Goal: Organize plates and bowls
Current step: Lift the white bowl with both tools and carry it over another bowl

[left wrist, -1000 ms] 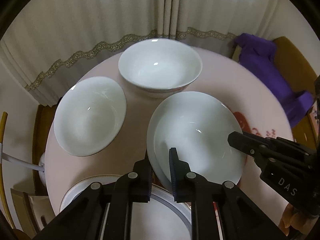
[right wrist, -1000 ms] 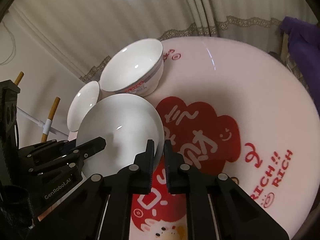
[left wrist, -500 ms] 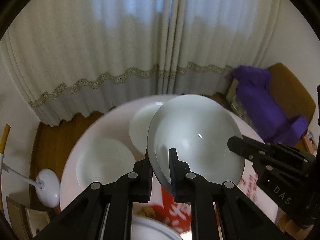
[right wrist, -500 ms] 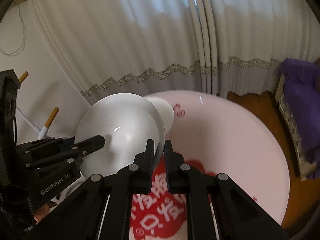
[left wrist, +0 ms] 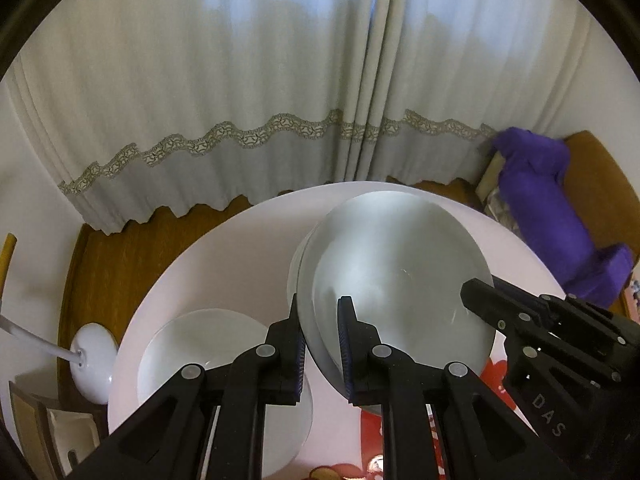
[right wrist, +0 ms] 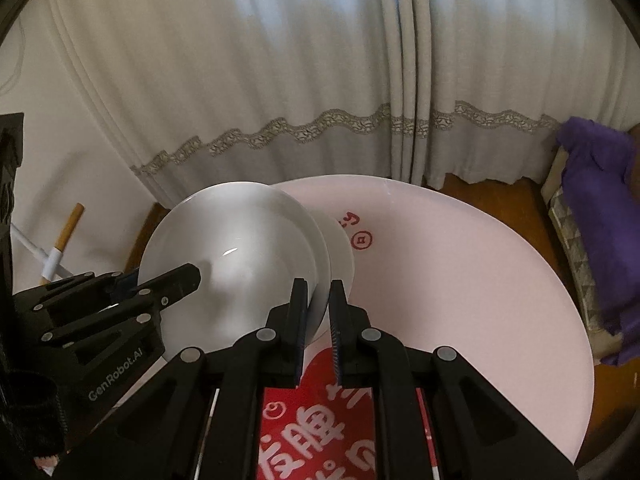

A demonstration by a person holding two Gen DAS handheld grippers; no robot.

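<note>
Left gripper [left wrist: 320, 334] clamps the near rim of a white plate [left wrist: 400, 276], held above the pink round table [left wrist: 224, 256]; another plate [left wrist: 208, 344] lies on the table below-left. Right wrist view: right gripper [right wrist: 319, 316] pinches the same plate's [right wrist: 240, 264] opposite edge, left gripper [right wrist: 176, 280] across; bowl [right wrist: 340, 248] behind.

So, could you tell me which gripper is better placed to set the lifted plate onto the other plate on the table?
Left, probably. Both the left gripper and right gripper clamp the lifted plate, but the other plate lies just below the left one.
</note>
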